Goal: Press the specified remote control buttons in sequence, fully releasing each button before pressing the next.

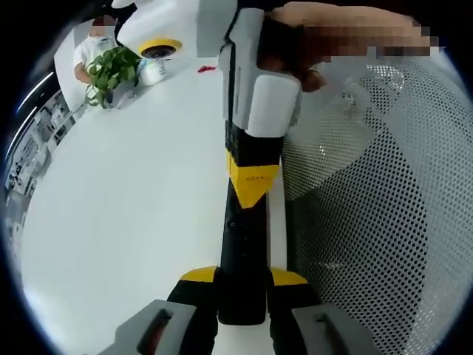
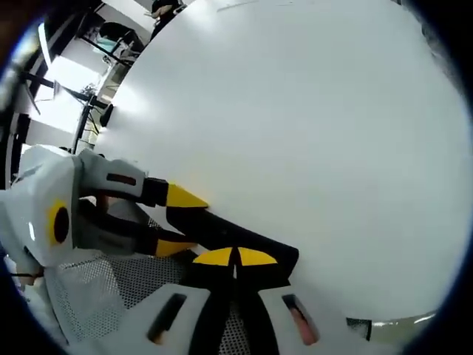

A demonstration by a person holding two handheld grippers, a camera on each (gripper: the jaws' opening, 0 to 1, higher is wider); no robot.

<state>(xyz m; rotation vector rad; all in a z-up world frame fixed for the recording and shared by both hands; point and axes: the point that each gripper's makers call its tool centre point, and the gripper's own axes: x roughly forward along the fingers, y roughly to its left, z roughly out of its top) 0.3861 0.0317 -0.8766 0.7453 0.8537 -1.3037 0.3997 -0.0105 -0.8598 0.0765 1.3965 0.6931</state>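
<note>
While we are clamping the black remote control (image 1: 242, 244) between the closed jaws of our left gripper (image 1: 242, 314), holding it just above the white table (image 1: 126, 207), our right gripper (image 2: 235, 260) is pressing down on the remote with its jaws shut together and holding nothing; we are risking a slip off the remote's end, or a tilt in the left grip under the push; the perforated mesh (image 1: 377, 192) is lying just beside the remote.
</note>
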